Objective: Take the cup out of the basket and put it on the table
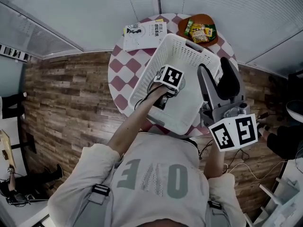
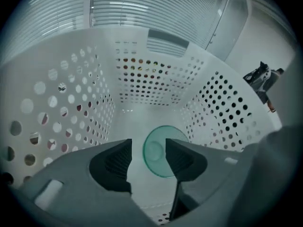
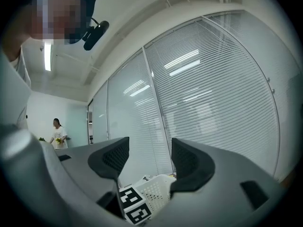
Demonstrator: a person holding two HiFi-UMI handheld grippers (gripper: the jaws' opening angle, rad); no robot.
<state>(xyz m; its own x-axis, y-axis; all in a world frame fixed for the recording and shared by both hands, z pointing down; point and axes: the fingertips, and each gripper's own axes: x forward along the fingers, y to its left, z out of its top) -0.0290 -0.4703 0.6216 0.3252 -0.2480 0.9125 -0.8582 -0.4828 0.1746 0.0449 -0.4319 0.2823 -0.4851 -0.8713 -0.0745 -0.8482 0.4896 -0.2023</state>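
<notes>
Two tongs, both spread and empty: the left tongs (image 2: pixel 147 159) reach inside the basket (image 2: pixel 61 103), with the cup (image 2: pixel 163 151) on the basket floor just beyond their tips. The right tongs (image 3: pixel 147 161) hang outside the basket. The cup looks light, thin and slick, probably plastic, so pinch its rim gently.

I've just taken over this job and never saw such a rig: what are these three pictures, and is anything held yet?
No robot arm here: a person holds a two-jaw gripper in each hand. The head view looks down from the person's head; the other two look along each gripper's jaws. On the checkered round table stand a white perforated basket, a book and an orange dish of snack packets. The left gripper is down inside the basket, jaws apart, with the green cup on the basket floor beyond them, not gripped. The right gripper hangs in the air, jaws apart, empty.
</notes>
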